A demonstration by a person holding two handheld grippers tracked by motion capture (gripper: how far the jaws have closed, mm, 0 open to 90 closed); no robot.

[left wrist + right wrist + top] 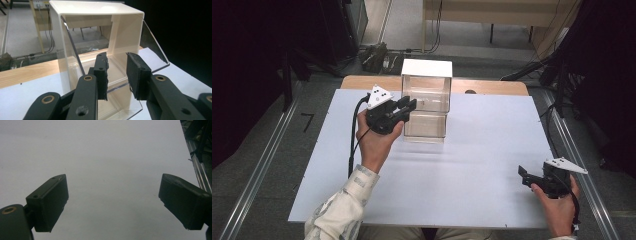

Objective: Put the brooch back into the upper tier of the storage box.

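Right gripper (526,176): near edge of table, right side, held low in the person's right hand (557,200). Jaws wide apart, nothing btwn them. In right gripper view it (113,202) looks down on bare white top.
Left arm: sleeve (339,210) w/ pale pattern comes in from bottom left.
Left hand (374,140): holds the left gripper up, just left of the box.
Left gripper (406,106): tips point at the box's left front, at the upper part. In left gripper view, jaws (117,73) a bit apart w/ a small gap, not clamped on anything; the clear front edge of the box shows in the gap.
Cable (353,135): black, hangs from left gripper down past the wrist.
Box (426,100): clear plastic w/ white top, two levels, stands upright mid-table toward the far side. Front flap looks tilted out in left gripper view (75,52).
Table (472,150): white sheet on top, wood edge shows at far side.
Far back: grey floor, wires, a wood desk (492,12).
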